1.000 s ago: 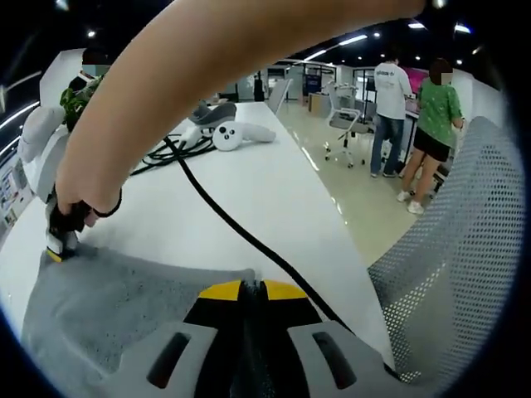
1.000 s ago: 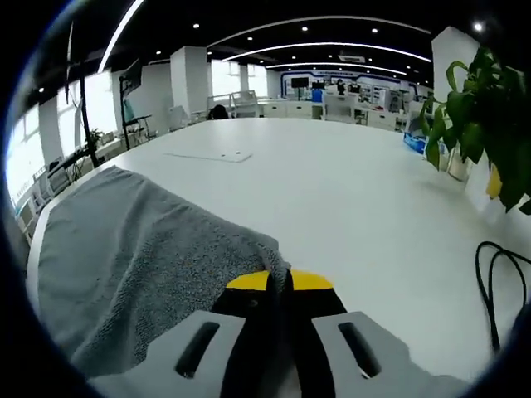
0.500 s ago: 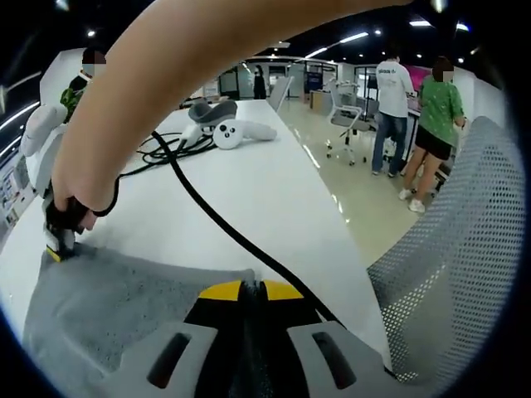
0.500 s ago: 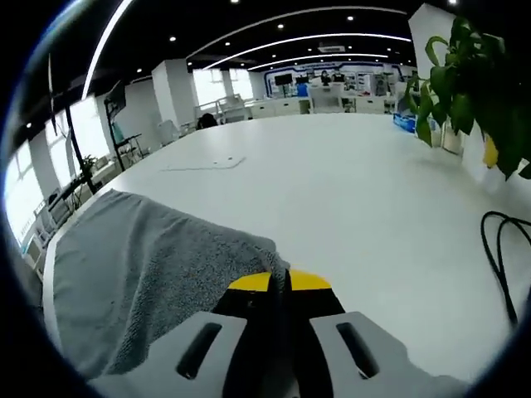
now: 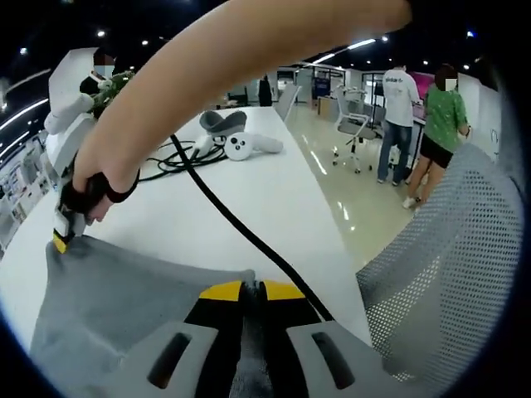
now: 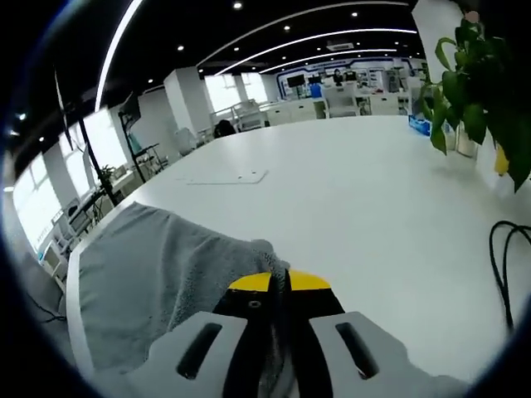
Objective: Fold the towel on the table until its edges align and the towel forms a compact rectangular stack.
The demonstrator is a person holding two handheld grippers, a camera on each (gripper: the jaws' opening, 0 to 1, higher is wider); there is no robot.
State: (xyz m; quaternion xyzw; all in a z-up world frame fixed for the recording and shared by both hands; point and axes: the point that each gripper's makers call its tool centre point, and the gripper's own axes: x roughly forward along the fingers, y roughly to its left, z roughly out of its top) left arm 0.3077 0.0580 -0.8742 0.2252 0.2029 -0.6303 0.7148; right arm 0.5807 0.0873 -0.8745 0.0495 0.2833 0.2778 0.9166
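Observation:
A grey towel [image 5: 116, 298] lies spread on the white table [image 5: 249, 191]. My left gripper [image 5: 252, 289] is shut on the towel's near corner, yellow tips pressed together over the cloth. In the left gripper view my right gripper [image 5: 61, 236] shows at the far left in a person's hand [image 5: 93, 195], pinching the towel's other corner. In the right gripper view my right gripper [image 6: 280, 280] is shut on a bunched corner of the towel [image 6: 158, 282], which drapes off to the left.
A black cable [image 5: 224, 220] crosses the table beside the towel. White controllers [image 5: 249, 145] lie farther back. A mesh chair [image 5: 448, 265] stands at the table's right edge. Two people [image 5: 423, 108] stand beyond. A potted plant [image 6: 485, 91] and a cable loop [image 6: 506, 257] sit right.
Both grippers have lifted slightly with the towel corners still pinched. The towel edge between them looks tauter, and the hand with my right gripper sits higher in the left gripper view.

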